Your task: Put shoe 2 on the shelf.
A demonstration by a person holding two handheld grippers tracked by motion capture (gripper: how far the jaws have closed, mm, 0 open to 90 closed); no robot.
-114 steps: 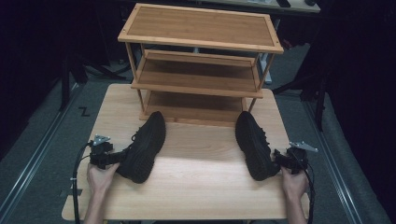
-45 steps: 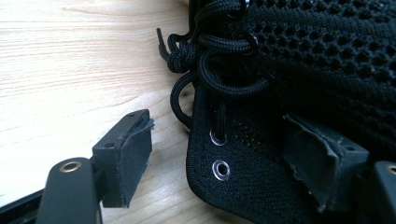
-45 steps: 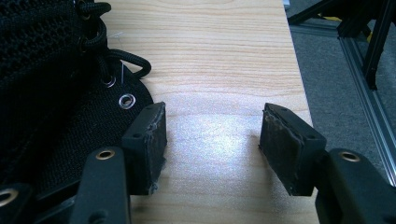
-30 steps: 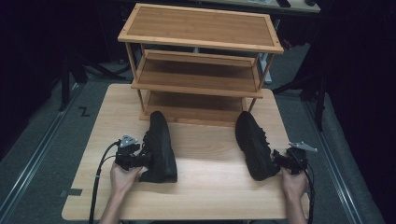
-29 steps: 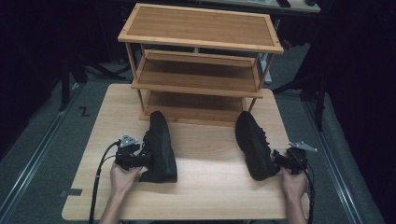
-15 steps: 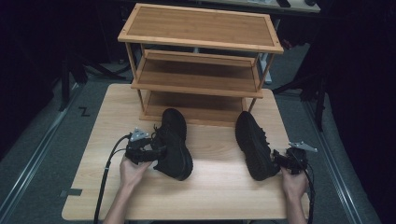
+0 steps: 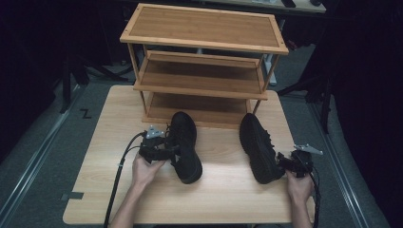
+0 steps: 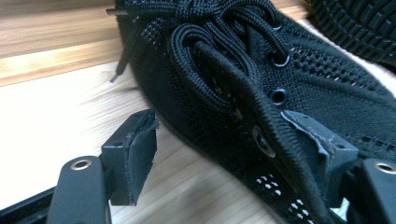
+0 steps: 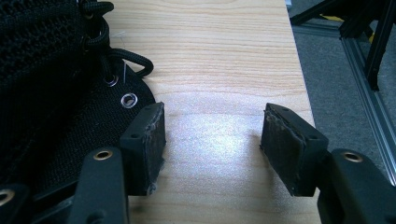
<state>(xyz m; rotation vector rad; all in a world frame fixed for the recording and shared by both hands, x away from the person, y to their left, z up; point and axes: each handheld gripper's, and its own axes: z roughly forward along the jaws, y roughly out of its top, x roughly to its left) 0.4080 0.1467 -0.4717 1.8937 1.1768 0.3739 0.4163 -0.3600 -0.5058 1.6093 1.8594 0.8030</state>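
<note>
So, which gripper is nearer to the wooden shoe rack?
Left. The left gripper is at the left shoe, just before the wooden shoe rack. The right gripper is farther back, by the right shoe's heel.

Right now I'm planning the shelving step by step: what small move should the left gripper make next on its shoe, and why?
Probably close on the shoe's side wall. The left gripper has one pad inside the left shoe and the other pad standing clear of its outside, so the jaws, which have just been closing, don't yet pinch it. The shoe's toe already points toward the rack.
</note>
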